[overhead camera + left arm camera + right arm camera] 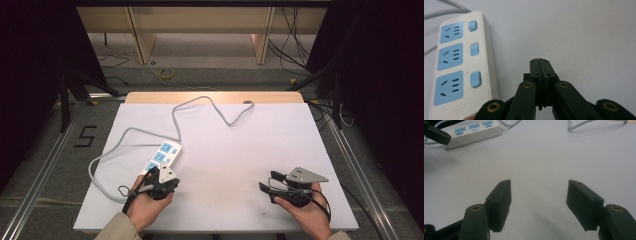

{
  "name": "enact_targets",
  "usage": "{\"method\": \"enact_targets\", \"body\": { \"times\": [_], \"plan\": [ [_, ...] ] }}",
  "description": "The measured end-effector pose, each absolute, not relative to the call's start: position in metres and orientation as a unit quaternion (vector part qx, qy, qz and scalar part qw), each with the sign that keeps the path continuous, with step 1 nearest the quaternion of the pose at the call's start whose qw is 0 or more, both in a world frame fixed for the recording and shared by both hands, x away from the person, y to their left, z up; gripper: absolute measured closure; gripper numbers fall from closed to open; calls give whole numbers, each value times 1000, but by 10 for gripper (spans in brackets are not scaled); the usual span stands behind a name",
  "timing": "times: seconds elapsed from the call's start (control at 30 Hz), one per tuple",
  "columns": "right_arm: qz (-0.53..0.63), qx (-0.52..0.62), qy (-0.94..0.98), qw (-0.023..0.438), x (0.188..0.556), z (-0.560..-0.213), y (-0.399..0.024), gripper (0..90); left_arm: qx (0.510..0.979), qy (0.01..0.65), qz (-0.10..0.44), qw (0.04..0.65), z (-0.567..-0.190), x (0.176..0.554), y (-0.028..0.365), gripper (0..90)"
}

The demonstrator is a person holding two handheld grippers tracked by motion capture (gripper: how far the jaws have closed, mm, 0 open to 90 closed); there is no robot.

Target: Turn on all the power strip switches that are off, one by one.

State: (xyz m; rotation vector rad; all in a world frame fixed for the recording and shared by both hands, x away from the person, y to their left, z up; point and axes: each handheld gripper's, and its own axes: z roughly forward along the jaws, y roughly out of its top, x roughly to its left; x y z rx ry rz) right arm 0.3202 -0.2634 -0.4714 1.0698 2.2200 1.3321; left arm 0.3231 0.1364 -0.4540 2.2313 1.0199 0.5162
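A white power strip with three blue sockets lies at the table's left; its grey cable loops toward the far edge. In the left gripper view the strip lies just left of my left gripper, whose jaws are pressed together with nothing between them. That left gripper sits at the strip's near end in the high view. My right gripper rests at the near right, jaws spread wide over bare white table. The strip shows far off in the right gripper view.
The white table has a wooden strip along its far edge. A grey cable loop hangs off the left edge. Metal rails run along the floor on both sides, with loose cables beyond the table.
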Motion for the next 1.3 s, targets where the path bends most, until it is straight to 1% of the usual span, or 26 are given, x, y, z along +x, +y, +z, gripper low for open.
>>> {"method": "enact_targets", "body": {
  "times": [0.43,1.3],
  "plan": [
    [458,370,790,171,320,-473,-261,370,845,407,191,289,-452,330,147,899],
    [451,369,795,169,320,-474,-259,371,834,435,205,269,-445,348,164,900]
  ]
}}
